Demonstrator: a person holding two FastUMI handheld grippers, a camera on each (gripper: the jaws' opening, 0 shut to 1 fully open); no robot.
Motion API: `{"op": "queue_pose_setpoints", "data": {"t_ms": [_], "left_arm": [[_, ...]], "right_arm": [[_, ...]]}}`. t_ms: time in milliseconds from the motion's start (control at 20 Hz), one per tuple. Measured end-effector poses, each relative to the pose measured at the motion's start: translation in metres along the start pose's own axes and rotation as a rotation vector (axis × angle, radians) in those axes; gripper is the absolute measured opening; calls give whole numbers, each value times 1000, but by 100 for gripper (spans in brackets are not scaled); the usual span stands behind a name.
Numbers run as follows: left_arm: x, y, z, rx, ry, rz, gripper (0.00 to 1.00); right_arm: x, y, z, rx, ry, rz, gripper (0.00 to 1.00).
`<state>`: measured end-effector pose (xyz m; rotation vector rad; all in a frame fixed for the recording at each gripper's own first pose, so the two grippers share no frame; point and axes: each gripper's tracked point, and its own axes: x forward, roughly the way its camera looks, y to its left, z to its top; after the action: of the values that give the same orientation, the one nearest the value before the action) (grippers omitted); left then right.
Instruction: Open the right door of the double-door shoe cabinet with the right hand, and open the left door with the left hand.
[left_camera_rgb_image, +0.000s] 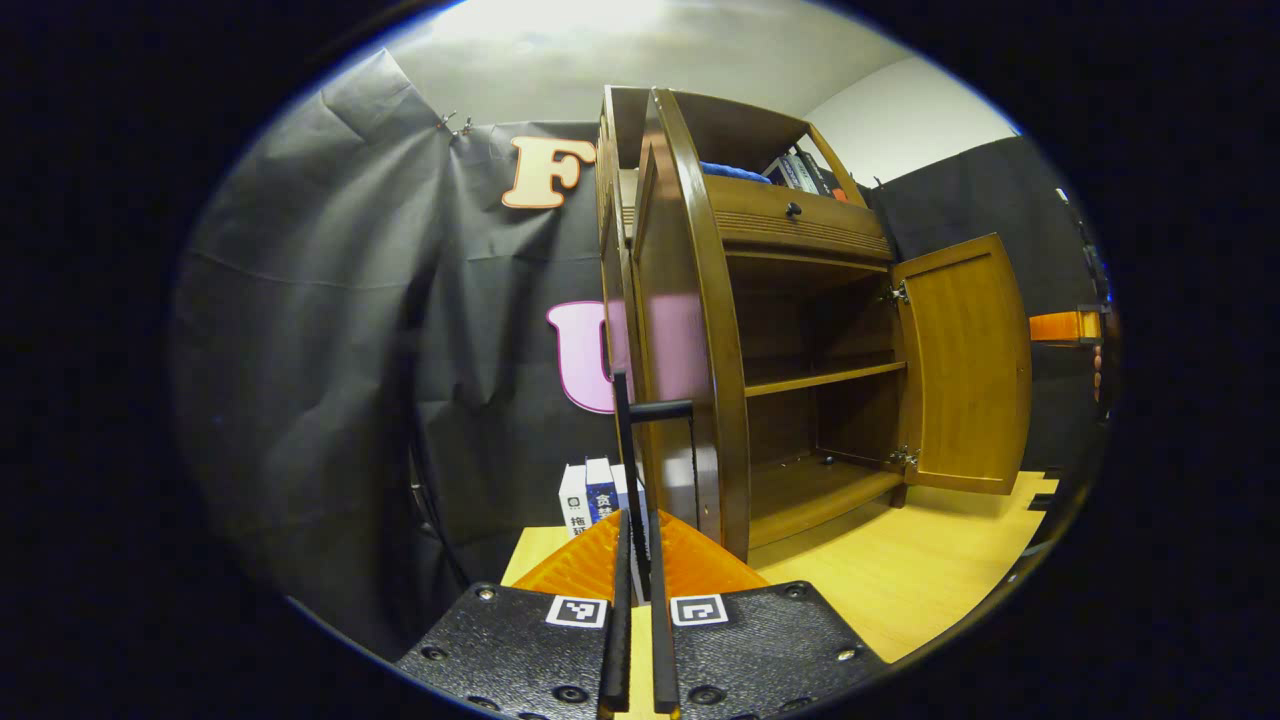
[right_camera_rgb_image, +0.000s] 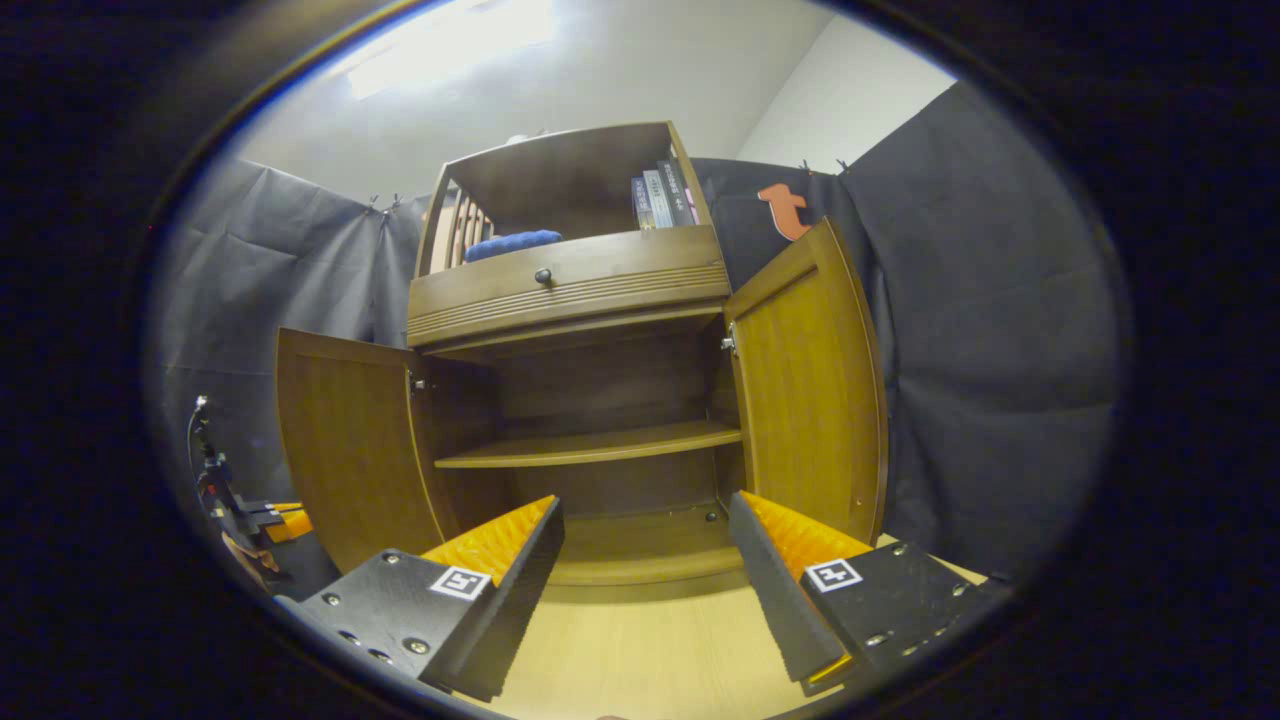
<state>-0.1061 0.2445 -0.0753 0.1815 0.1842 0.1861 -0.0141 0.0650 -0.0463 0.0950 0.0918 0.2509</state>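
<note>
1. Standing on a pale wooden surface (right_camera_rgb_image: 640, 650), the shoe cabinet (right_camera_rgb_image: 575, 285) has both doors swung out and its inner shelf (right_camera_rgb_image: 590, 445) bare.
2. Left hand-held gripper (left_camera_rgb_image: 637, 560): clenched, fingers almost together on the thin dark bar handle (left_camera_rgb_image: 625, 440) of the left door (left_camera_rgb_image: 680, 330); whether both pads press on it I cannot tell for certain, though the bar runs down between them.
3. Left door: seen edge-on in the left gripper view, standing well out from the cabinet front; in the right gripper view it (right_camera_rgb_image: 350, 440) hangs wide open at the cabinet's left side.
4. Right hand-held gripper (right_camera_rgb_image: 645, 555): released, fingers spread wide apart, holding nothing and touching nothing, set in front of the open lower compartment above the surface.
5. Right door (right_camera_rgb_image: 810, 390): open, swung outward on its hinges, just beside the gripper's right finger but apart from it.
6. Upper part: a drawer with a small dark knob (right_camera_rgb_image: 543, 275); above it an open compartment with a blue cloth (right_camera_rgb_image: 512, 243) and several books (right_camera_rgb_image: 660, 195) standing upright.
7. Small boxes (left_camera_rgb_image: 588, 495) stand on the surface beside the cabinet, behind the left door.
</note>
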Motion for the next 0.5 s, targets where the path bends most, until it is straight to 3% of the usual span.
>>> {"op": "queue_pose_setpoints", "data": {"t_ms": [300,500], "left_arm": [[-17,14,19,6,-10,108,25],[-29,14,30,-14,-9,178,53]], "right_arm": [[-5,-1,-2,-12,5,10,99],[-10,-1,-1,-34,6,21,98]]}}
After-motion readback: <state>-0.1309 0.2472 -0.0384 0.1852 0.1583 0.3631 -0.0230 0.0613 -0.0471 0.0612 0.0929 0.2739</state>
